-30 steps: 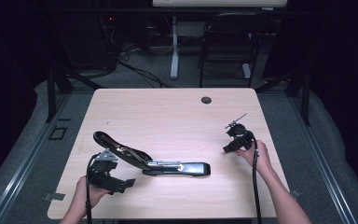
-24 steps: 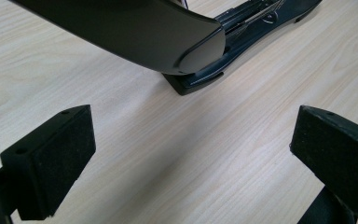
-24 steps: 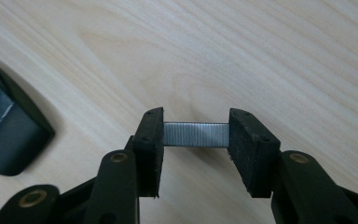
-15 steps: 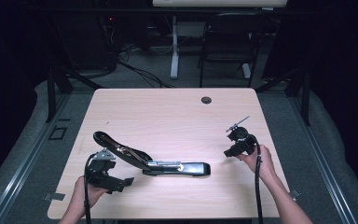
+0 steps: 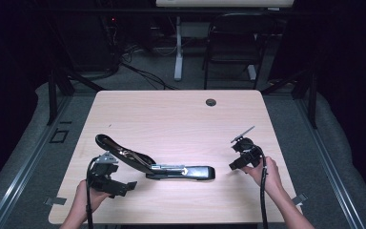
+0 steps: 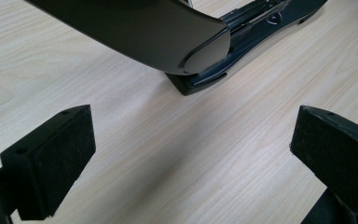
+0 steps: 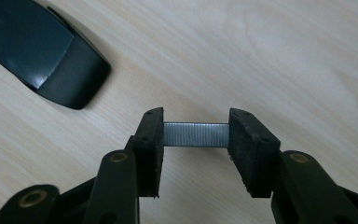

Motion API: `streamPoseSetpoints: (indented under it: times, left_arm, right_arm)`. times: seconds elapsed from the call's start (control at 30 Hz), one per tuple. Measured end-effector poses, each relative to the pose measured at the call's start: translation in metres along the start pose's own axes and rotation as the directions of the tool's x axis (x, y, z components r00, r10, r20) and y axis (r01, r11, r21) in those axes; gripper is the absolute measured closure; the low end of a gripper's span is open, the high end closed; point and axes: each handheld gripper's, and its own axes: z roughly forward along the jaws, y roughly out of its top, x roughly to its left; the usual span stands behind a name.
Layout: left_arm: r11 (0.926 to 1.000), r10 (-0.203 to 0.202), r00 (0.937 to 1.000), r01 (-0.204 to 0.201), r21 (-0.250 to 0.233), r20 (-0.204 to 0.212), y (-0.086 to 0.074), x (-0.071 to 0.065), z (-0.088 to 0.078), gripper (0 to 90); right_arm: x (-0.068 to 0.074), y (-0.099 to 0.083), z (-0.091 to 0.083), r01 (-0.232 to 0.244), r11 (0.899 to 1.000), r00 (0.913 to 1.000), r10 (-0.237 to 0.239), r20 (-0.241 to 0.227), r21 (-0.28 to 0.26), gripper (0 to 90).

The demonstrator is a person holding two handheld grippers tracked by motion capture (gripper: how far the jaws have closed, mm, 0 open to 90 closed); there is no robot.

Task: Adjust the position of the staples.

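A black stapler (image 5: 183, 172) lies opened out at the table's near middle, its lid (image 5: 119, 150) swung up and back to the left. In the left gripper view that lid (image 6: 135, 28) hangs just beyond my left gripper (image 6: 191, 154), whose jaws stand wide apart over bare wood. From above, the left gripper (image 5: 124, 187) sits at the near left beside the lid's end. My right gripper (image 7: 196, 140) is shut on a short silver strip of staples (image 7: 196, 134), pinched end to end between the pads. It hovers right of the stapler's front end (image 7: 42, 51); the right gripper (image 5: 236, 164) is near the right edge.
The light wooden table (image 5: 171, 119) has a round cable hole (image 5: 211, 102) at its far side. A dark chair (image 5: 233, 43) and a desk leg (image 5: 177, 52) stand on the floor beyond it. A person's hands hold both grippers at the near edge.
The right gripper with the staple strip has drifted a little toward the near edge and the stapler. The left gripper and the stapler have stayed where they were.
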Motion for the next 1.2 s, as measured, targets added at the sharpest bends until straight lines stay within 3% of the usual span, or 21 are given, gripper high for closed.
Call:
streamPoseSetpoints:
  times: [0.03,0.33,0.67,0.8,0.87,0.97,1.07,1.17,1.2]
  left_arm:
    - [1.0000,0.001,1.0000,-0.001,0.002,0.000,0.000,0.000,0.000,0.1]
    - [1.0000,0.002,1.0000,-0.002,0.004,0.003,0.000,0.000,0.001,0.2]
    - [1.0000,0.005,1.0000,-0.005,0.006,0.006,0.000,0.000,0.001,0.2]
    - [1.0000,0.005,1.0000,-0.005,0.006,0.007,0.000,0.000,0.001,0.2]
    - [1.0000,0.005,0.9999,-0.005,0.008,0.009,0.000,0.000,0.001,0.1]
    - [0.9999,0.006,0.9999,-0.006,0.009,0.009,0.000,0.000,0.001,0.1]
    - [0.9999,0.006,0.9999,-0.006,0.010,0.009,0.000,0.000,0.001,0.2]
    - [0.9999,0.006,0.9999,-0.007,0.012,0.011,0.000,0.000,0.002,0.2]
    - [0.9999,0.007,0.9999,-0.007,0.014,0.011,0.000,0.000,0.002,0.1]
  right_arm:
    - [0.000,0.000,0.000,0.017,0.999,0.9998,-0.017,-0.003,0.033,57.0]
    - [0.004,-0.002,0.019,0.012,0.995,0.9999,-0.012,-0.003,0.096,56.9]
    - [0.005,-0.002,0.019,0.008,0.994,1.0000,-0.008,-0.001,0.106,56.3]
    - [0.005,-0.003,0.018,0.021,0.996,0.9998,-0.020,-0.010,0.083,48.1]
    - [0.005,-0.001,0.012,0.090,0.993,0.9956,-0.088,-0.033,0.080,45.1]
    - [0.008,0.000,0.007,0.173,0.983,0.9848,-0.171,-0.028,0.054,42.5]
    - [0.008,0.001,0.004,0.258,0.966,0.9660,-0.256,-0.033,0.035,43.0]
    - [0.005,0.002,0.005,0.282,0.959,0.9582,-0.280,-0.057,0.013,45.0]
    - [0.002,0.003,0.006,0.294,0.955,0.9550,-0.292,-0.052,0.032,45.8]
